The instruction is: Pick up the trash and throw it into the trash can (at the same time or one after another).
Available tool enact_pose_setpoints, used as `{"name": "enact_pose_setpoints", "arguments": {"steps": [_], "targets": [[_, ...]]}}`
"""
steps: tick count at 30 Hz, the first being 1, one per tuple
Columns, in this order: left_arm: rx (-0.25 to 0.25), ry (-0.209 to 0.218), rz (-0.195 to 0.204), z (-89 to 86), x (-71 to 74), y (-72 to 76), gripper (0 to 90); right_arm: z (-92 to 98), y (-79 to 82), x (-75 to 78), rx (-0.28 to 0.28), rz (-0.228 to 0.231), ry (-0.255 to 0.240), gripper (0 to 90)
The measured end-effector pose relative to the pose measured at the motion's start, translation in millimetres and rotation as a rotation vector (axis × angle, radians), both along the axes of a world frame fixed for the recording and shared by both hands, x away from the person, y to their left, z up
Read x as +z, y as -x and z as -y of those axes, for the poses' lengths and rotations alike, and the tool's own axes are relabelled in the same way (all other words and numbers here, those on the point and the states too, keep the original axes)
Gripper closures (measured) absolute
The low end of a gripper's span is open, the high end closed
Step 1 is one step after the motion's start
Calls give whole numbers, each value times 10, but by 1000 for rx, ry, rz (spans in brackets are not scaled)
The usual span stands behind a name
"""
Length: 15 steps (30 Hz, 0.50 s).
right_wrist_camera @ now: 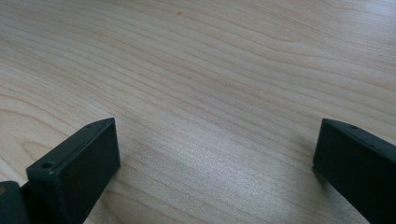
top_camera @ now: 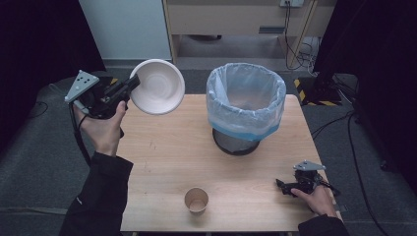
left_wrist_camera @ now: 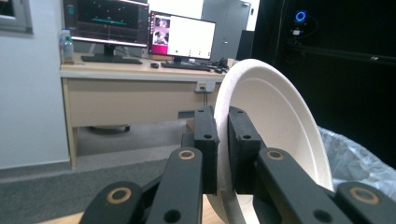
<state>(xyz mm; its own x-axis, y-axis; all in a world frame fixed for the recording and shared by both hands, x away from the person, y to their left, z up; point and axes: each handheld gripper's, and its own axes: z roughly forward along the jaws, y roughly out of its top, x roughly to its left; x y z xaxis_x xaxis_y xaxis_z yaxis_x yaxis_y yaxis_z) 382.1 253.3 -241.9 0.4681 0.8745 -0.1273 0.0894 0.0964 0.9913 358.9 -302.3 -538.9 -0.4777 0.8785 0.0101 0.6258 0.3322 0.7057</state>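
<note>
A white paper bowl hangs tilted on its side above the table's far left corner, its hollow facing the camera in the high view. My left gripper is shut on the bowl's rim. In the left gripper view the two black jaws pinch the thin rim of the bowl at my left gripper. A bin lined with a pale blue bag stands at the far middle of the table. My right gripper rests on the table near the front right corner, its jaws wide open over bare wood, as at my right gripper.
A brown paper cup stands upright near the front edge of the wooden table. Behind the table are a desk with monitors and cables on the floor. Dark curtains flank both sides.
</note>
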Motion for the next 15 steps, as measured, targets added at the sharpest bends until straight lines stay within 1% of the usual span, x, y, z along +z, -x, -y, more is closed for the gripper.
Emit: {"name": "enact_pose_setpoints", "arguments": {"steps": [1,6,11,15], "targets": [[-2,4,5,33,26,-14,833,-1,1,1,-1,-1,0,7],[-13,-5,19,148,109,-77,834,-1,1,0,0,-1,0,8],[-23,-23,31,263,191,-153,834,-1,1,1,-1,-2,-1,7],[-28,-23,38,360,242,-212,833,-1,1,1,-1,-1,-1,7]]}}
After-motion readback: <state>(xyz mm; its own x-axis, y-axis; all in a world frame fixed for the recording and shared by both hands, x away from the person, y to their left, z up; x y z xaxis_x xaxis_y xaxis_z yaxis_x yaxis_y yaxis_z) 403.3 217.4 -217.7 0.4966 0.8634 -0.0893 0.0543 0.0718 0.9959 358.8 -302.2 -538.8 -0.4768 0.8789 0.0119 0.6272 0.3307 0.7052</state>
